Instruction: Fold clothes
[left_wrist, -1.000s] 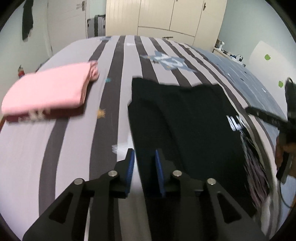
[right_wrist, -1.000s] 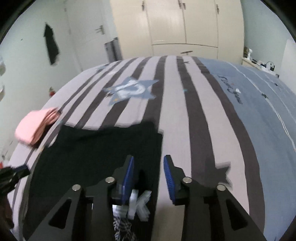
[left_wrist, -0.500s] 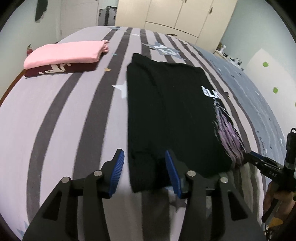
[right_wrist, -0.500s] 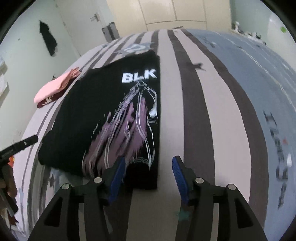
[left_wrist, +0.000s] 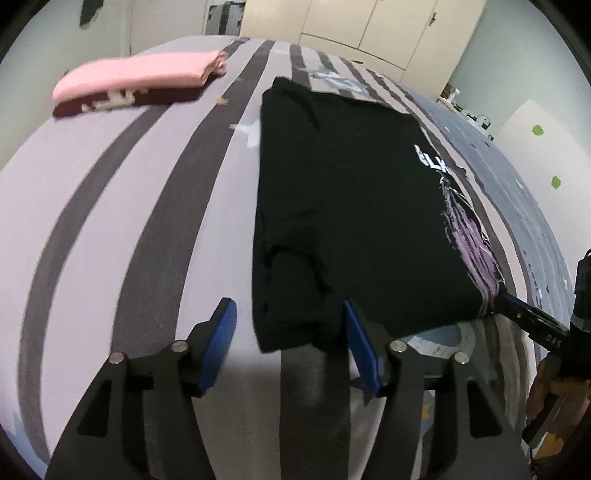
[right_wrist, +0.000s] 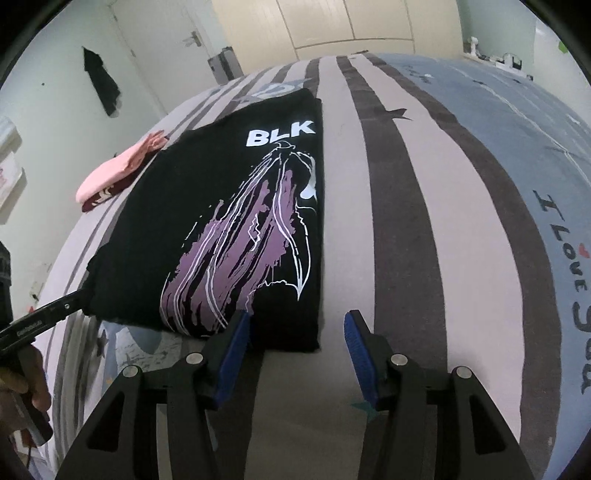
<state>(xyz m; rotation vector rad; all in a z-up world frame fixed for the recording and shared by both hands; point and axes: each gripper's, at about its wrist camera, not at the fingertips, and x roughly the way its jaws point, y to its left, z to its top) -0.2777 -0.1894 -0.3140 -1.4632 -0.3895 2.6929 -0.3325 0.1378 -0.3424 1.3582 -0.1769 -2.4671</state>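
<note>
Both cameras sit just behind their own claws and look steeply down and forward over the grey-and-white striped bed (left_wrist: 122, 206), toward the cream wardrobe doors (left_wrist: 373, 33) at the far wall. The left view looks past the left claw (left_wrist: 288, 343), close above the near left corner of the folded black printed T-shirt (left_wrist: 343, 192). The right view looks past the right claw (right_wrist: 295, 347), close above that shirt's near right corner. Both share the shirt, the folded pink garment stack (left_wrist: 147, 74) beyond its left side, and each shows the other claw at its frame edge.
</note>
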